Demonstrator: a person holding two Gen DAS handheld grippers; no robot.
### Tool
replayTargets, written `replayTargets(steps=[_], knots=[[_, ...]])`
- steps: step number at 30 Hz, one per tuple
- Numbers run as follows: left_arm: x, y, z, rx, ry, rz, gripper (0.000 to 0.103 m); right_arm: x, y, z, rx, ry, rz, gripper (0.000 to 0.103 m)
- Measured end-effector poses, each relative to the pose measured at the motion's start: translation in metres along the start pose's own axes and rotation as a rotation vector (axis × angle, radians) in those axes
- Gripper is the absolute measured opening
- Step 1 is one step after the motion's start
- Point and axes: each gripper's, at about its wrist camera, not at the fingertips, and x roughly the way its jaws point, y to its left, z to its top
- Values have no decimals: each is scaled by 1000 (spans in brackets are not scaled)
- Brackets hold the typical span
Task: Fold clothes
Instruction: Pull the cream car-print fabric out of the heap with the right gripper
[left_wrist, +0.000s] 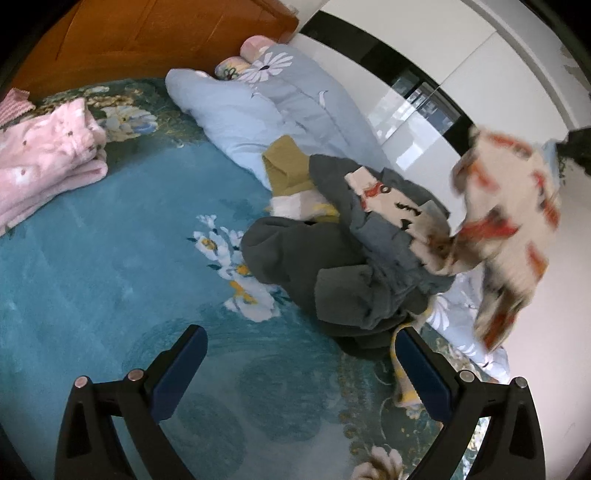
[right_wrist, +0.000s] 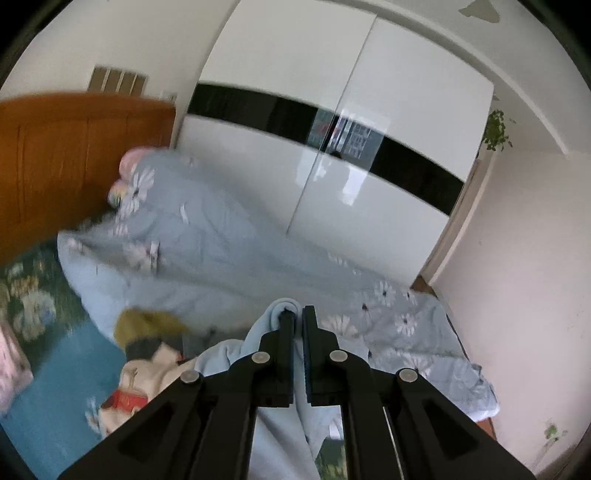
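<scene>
Fingers of the left gripper stand spread and empty above the teal bedspread, with the clothes pile just beyond them and a cream printed garment hanging blurred at far right. In the right wrist view, the right gripper pinches a pale blue garment draped beneath it. Judged step: picking one piece from the heap; next, the left gripper must catch a second edge.

Soft daylight, glare on the glossy wardrobe, fisheye-bent edges, and motion blur in the right view.
</scene>
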Motion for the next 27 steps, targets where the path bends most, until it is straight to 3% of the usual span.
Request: replayTargets(steps=[3, 8, 9, 13, 16, 19, 21, 22, 26, 27], knots=[[11, 4, 0, -12, 12, 17, 103, 20, -4, 1, 29, -5, -4, 4], [26, 3, -2, 15, 44, 37, 103, 111, 21, -79, -124, 298, 35, 12], [28, 1, -3, 23, 50, 33, 103, 120, 23, -97, -128, 322, 29, 13], [30, -6, -3, 71, 59, 32, 103, 121, 20, -134, -118, 347, 22, 42], [27, -13, -3, 113, 41, 30, 103, 88, 21, -140, -96, 261, 65, 46], [25, -15, -2, 128, 22, 47, 103, 58, 48, -153, -58, 262, 318, 58], [23, -13, 0, 118, 17, 64, 103, 56, 87, -172, -100, 330, 488, 58], [23, -11, 0, 113, 15, 73, 103, 60, 109, -181, -141, 351, 514, 58], [16, 6, 5, 21, -1, 80, 103, 94, 153, -198, -170, 416, 438, 57], [14, 11, 6, -7, -6, 77, 103, 105, 158, -200, -156, 439, 405, 51]])
